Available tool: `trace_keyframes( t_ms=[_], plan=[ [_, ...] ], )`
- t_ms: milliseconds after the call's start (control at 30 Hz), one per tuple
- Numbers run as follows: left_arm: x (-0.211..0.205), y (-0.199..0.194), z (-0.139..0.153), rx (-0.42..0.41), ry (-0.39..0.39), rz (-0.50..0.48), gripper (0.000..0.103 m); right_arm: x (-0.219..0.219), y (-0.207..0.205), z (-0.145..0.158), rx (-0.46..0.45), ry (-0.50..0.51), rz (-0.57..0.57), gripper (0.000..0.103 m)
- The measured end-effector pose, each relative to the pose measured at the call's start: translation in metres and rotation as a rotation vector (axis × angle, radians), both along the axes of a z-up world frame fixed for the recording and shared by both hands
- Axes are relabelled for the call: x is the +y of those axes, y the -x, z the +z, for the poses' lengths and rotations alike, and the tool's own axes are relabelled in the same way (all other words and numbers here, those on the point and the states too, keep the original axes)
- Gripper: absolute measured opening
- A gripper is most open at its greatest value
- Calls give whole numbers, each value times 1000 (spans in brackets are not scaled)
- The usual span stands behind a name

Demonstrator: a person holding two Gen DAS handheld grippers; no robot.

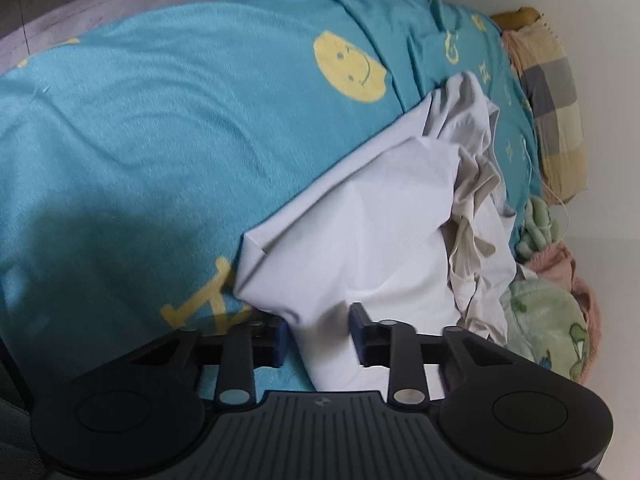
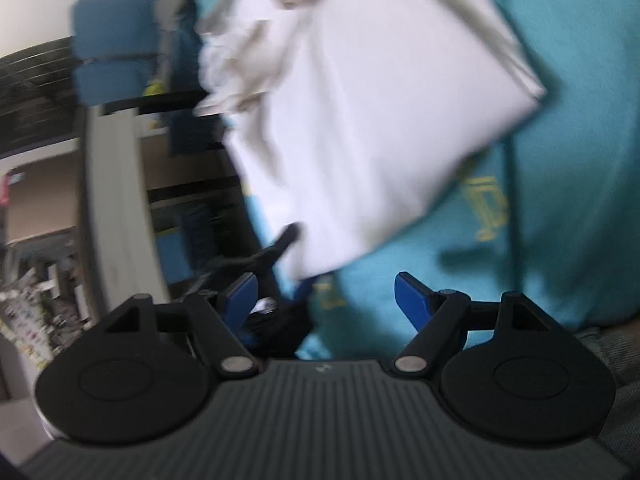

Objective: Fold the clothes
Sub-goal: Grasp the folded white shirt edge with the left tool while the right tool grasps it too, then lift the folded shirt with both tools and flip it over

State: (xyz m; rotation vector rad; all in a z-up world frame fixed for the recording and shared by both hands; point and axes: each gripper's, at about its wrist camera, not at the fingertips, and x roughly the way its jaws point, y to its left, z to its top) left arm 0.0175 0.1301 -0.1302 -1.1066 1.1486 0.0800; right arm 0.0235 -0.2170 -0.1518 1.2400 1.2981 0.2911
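Your left gripper (image 1: 320, 334) has its blue pads either side of the near corner of the white, partly folded cotton garment (image 1: 360, 216); a gap shows, so I cannot tell whether it pinches. The garment's long axis runs ahead and rightward over the teal smiley-print blanket (image 1: 160, 128). Your right gripper (image 2: 326, 294) is spread wide, empty, with the cloth's lower corner just ahead; the left is nearer.

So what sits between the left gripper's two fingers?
In the left wrist view, a fold of the white garment runs between the left gripper fingers, over the teal blanket.
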Motion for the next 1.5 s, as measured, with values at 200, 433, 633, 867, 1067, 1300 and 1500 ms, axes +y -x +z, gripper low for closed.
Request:
trace_keyframes(
  t_ms=[200,433,633,867,1067,1300,1500],
  plan=[
    [5,4,14,-87,4,19,7,-26,4,-5,25,42,-174,78],
    [9,9,23,-138,17,30,6,-42,5,-4,10,91,-270,78],
    [10,9,26,-158,21,31,6,-49,2,-3,-33,122,-329,56],
    [11,9,32,-199,15,26,6,-49,-2,6,-98,160,-332,14],
    [10,5,51,-254,-3,-2,6,-52,-4,25,-209,179,-330,10],
    [7,11,98,-296,-22,-19,5,-54,1,62,-312,175,-348,9],
    [7,42,142,-329,-45,-52,5,-52,25,96,-389,165,-364,8]
  ],
)
